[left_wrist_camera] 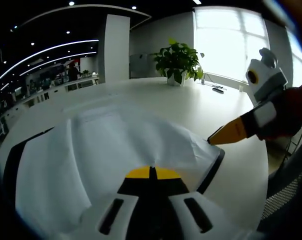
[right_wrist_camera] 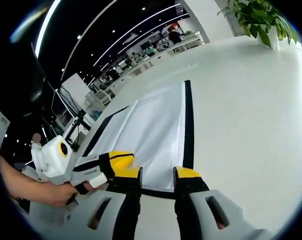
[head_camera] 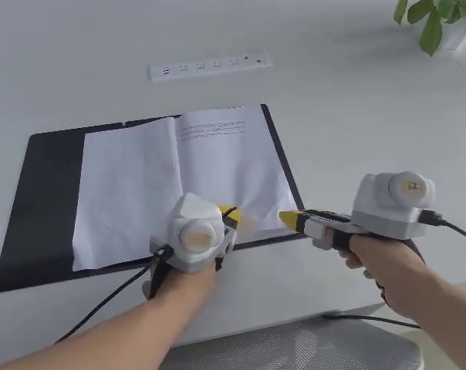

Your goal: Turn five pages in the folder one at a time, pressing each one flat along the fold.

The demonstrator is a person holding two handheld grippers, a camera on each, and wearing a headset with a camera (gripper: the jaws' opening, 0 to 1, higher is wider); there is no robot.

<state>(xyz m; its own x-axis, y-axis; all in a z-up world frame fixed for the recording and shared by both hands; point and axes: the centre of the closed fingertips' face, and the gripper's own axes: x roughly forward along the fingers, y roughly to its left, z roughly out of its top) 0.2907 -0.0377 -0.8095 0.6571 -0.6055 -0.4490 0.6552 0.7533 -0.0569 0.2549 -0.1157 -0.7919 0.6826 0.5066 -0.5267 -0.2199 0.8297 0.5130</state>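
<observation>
The black folder [head_camera: 48, 193] lies open, white pages [head_camera: 217, 162] inside. At its near edge the left gripper [head_camera: 230, 213] is clenched over the right page; the right gripper [head_camera: 289, 221] — jaws released — sits at the folder's near right corner. The head view adds a power strip [head_camera: 210, 65] beyond the folder.

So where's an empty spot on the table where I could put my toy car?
The widest bare table is right of the folder, up to the plant. A narrower strip lies between the folder and the power strip. The near edge is crowded: the left tool and right tool work there.
</observation>
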